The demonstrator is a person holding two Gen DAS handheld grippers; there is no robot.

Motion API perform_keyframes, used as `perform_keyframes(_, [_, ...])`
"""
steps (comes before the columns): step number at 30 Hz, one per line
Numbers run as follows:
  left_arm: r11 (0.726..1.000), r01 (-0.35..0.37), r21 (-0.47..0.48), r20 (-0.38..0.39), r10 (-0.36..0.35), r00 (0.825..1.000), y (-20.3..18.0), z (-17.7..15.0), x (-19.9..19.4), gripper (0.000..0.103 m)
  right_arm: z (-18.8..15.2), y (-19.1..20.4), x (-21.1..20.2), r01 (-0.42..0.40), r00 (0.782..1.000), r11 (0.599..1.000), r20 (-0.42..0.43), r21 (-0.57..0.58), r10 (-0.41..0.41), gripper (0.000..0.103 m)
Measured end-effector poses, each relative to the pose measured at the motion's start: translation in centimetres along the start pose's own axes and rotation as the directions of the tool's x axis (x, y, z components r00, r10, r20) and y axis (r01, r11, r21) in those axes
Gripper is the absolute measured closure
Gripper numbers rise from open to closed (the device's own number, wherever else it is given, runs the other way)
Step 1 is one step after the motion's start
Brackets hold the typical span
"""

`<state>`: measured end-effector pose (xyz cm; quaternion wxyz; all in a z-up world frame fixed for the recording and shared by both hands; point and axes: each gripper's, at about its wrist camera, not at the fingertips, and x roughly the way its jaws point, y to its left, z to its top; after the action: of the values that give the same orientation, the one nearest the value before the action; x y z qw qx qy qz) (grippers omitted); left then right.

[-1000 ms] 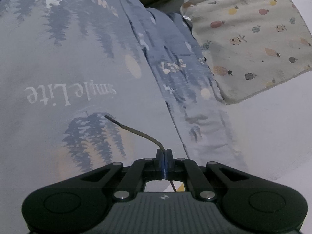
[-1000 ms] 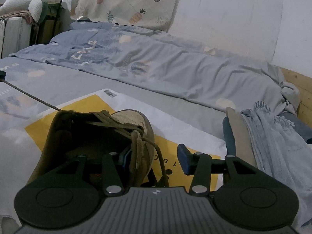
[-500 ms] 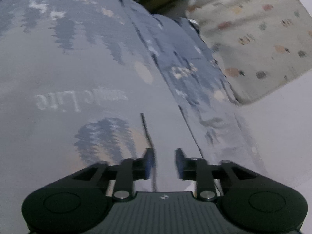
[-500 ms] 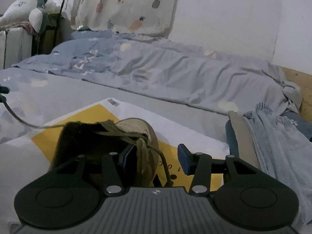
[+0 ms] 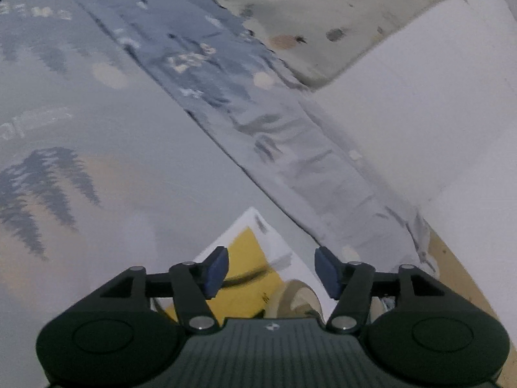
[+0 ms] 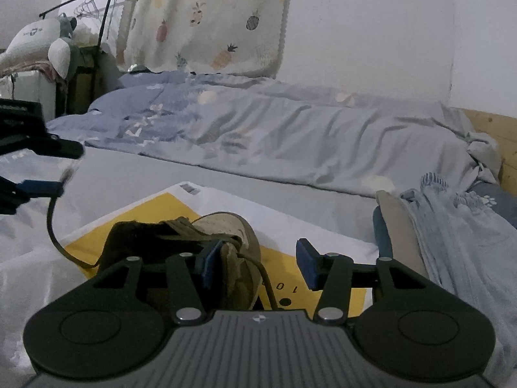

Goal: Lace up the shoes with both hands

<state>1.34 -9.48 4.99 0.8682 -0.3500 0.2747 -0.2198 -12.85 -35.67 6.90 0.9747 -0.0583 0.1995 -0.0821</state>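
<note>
A brown shoe stands on a yellow and white sheet on the bed. My right gripper is open around the shoe's right flank: the left pad sits inside the collar and the right pad stands apart from the shoe. A dark lace curves slack from the shoe up to my left gripper at the left edge, its tip loose between the jaws. In the left wrist view the left gripper has its jaws opening, with the blurred lace below them and the shoe's toe behind.
A rumpled blue-grey quilt lies along the wall under a pineapple-print cloth. Folded jeans and clothes lie to the right by the wooden bed frame. A plush toy and a clothes rail are at the far left.
The left gripper has gone from shut on the taut lace to open and has swung over toward the shoe. The lace now hangs slack. The right gripper has hardly moved.
</note>
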Motion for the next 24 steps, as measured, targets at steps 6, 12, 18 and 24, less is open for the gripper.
perform_keyframes(6, [0.995,-0.082,0.059,0.098,0.076,0.992,-0.3,0.8,-0.3,0.037,-0.1,-0.2,-0.5,-0.007,1.000,1.000,0.002,0.011,0.007,0.050])
perform_keyframes(12, [0.994,-0.112,0.006,0.115,0.110,0.987,0.2,1.2,-0.5,0.036,0.1,-0.7,-0.7,-0.028,1.000,0.998,0.004,0.055,0.028,0.050])
perform_keyframes(18, [0.996,0.010,0.091,0.063,-0.015,0.998,-2.2,0.1,0.2,0.034,-0.2,-4.1,-2.4,-0.092,0.995,0.944,0.059,0.316,0.078,0.050])
perform_keyframes(24, [0.984,0.120,0.129,-0.039,-0.116,0.993,-4.4,-2.2,1.4,0.032,-4.4,-10.4,-4.9,-0.035,0.999,0.688,0.031,0.725,0.019,0.050])
